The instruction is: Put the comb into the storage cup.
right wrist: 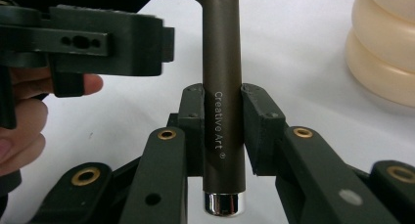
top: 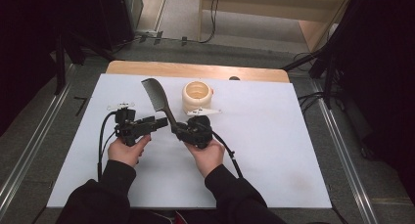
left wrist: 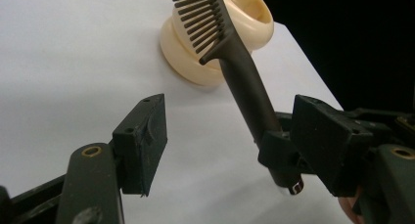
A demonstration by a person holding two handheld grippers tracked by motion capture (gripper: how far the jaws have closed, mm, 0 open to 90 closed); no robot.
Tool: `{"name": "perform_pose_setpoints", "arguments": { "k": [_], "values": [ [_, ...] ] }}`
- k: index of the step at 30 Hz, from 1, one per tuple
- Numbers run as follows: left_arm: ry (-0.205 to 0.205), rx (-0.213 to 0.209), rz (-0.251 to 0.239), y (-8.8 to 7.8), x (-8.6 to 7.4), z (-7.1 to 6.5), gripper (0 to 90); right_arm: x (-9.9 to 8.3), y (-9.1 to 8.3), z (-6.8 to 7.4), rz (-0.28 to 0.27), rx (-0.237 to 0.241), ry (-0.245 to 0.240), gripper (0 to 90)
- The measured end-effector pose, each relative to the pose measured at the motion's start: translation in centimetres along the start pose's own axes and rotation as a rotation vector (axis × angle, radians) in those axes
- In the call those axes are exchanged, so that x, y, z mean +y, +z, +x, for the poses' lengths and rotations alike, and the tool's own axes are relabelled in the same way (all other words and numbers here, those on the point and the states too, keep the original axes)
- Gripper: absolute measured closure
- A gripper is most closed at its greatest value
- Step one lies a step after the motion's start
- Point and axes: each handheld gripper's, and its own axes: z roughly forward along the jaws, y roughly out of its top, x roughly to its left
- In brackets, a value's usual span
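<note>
A dark brown comb [top: 157, 96] stands tilted above the white table; its teeth point up and away. My right gripper [top: 178, 128] is shut on the comb's handle [right wrist: 222, 101], just above the chrome end cap [right wrist: 223, 203]. My left gripper [top: 160, 122] is open right beside that handle, and its jaws stand wide apart in the left gripper view [left wrist: 230, 131]. The handle [left wrist: 247, 84] runs close to its right jaw without being clamped by it. A cream ribbed cup [top: 197, 96] stands just behind the comb, open side up.
The white board [top: 274, 150] covers most of a wooden table [top: 195, 68]. Cables [top: 230, 155] trail from both grippers toward the person. Dark stands and floor cables ring the table.
</note>
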Motion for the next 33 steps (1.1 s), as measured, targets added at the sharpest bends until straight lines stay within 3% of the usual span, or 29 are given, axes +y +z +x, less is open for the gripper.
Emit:
{"name": "perform_pose_setpoints", "arguments": {
  "k": [11, 19, 25, 33],
  "values": [
    [0.009, 0.032, -0.019, 1.0, 0.3, -0.3, 31.2, 0.2, 0.5, 0.5, -0.007, 0.010, 0.006, 70.1],
    [-0.016, 0.040, -0.019, 1.1, 0.4, 0.0, 33.0, 0.0, 1.0, 0.7, -0.007, 0.040, 0.036, 70.1],
    [-0.047, 0.036, -0.020, 1.2, 0.5, 0.4, 39.5, -0.1, 1.6, 0.6, -0.013, 0.050, 0.063, 70.1],
    [-0.076, 0.026, -0.017, 1.4, 0.6, 0.7, 43.6, -0.2, 1.7, 0.8, -0.019, 0.048, 0.065, 70.1]
  ]
}}
